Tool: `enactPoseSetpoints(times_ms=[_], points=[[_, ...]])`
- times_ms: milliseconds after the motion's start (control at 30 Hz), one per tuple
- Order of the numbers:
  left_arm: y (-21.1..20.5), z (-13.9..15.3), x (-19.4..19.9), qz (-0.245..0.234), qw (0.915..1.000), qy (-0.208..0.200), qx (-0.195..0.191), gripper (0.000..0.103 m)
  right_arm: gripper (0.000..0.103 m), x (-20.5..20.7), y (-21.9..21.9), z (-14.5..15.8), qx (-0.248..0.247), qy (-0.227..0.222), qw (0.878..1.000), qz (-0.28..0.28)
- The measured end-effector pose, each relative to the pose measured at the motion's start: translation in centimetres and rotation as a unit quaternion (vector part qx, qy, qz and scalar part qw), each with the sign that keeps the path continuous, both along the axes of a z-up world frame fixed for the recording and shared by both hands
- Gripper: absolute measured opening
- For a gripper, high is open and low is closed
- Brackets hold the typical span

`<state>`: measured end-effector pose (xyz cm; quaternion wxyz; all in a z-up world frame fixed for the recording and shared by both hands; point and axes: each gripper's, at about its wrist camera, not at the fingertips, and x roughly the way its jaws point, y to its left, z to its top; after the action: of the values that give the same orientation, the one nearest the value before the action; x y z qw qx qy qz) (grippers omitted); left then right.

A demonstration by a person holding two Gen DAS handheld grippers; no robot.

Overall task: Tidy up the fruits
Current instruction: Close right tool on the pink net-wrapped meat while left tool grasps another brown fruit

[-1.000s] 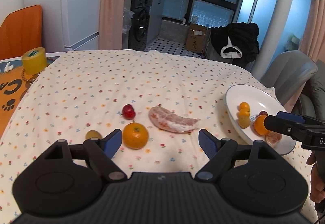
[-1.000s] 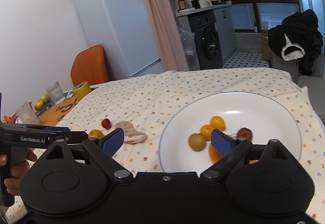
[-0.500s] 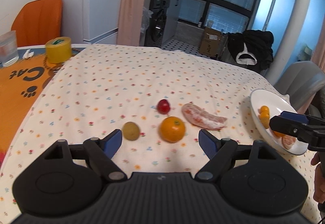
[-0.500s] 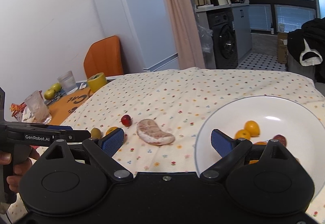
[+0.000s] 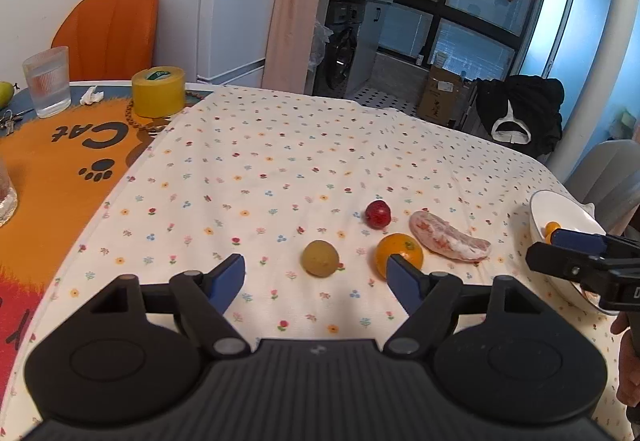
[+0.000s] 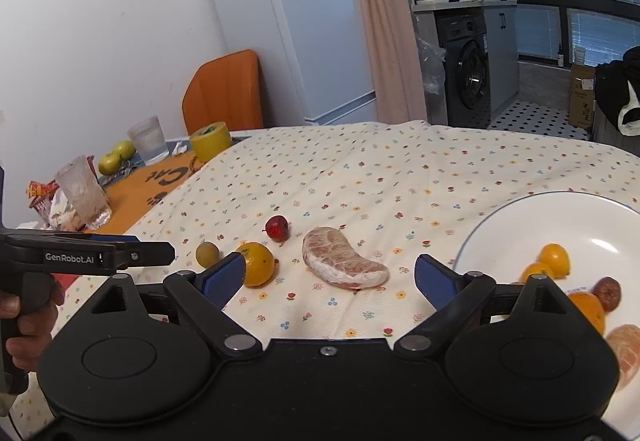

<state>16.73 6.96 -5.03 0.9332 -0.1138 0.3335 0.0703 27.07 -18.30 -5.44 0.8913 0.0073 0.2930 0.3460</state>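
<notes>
I am working over a table under a floral tablecloth (image 5: 280,169), with a kitchen and dark windows behind it, and an orange cat mat (image 5: 52,169) carrying a yellow tape roll (image 5: 158,92) off to the left. Going left to right across the cloth, the first loose fruit is a small brown-green fruit (image 5: 320,258), round and firm-looking; I judge it light and liable to roll, so I would close on its widest part from the sides. Just right of it sits the orange (image 5: 399,255), heavier and smooth-skinned, best taken across its middle. Behind these two lies a small red fruit (image 5: 377,214), tiny and easily bruised. Next comes the peeled pomelo segment (image 6: 343,258), soft, wet-looking and curved; I would grip its thick centre gently, or it may tear. Far right, the white plate (image 6: 520,217) already holds several fruits. My left gripper (image 5: 316,281) hangs wide open and empty, facing the brown-green fruit, and my right gripper (image 6: 330,279) is likewise spread and empty, framing the pomelo segment.
</notes>
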Motion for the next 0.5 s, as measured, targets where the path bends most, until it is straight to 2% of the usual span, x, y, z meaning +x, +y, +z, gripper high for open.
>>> enactPoseSetpoints(times_ms=[167, 367, 500], points=[[0.3, -0.3, 0.4, 0.001, 1.0000, -0.002, -0.002, 0.066, 0.091, 0.5, 1.4, -0.5, -0.013, 0.001, 1.000, 0.012], [0.5, -1.3, 1.3, -0.002, 0.9999, 0.006, -0.008, 0.053, 0.084, 1.3, 2.7, -1.2, -0.026, 0.004, 0.999, 0.026], [0.5, -2.0, 2.2, -0.003, 0.9999, 0.013, -0.011, 0.048, 0.079, 2.0, 3.2, -1.6, -0.031, 0.009, 0.999, 0.030]])
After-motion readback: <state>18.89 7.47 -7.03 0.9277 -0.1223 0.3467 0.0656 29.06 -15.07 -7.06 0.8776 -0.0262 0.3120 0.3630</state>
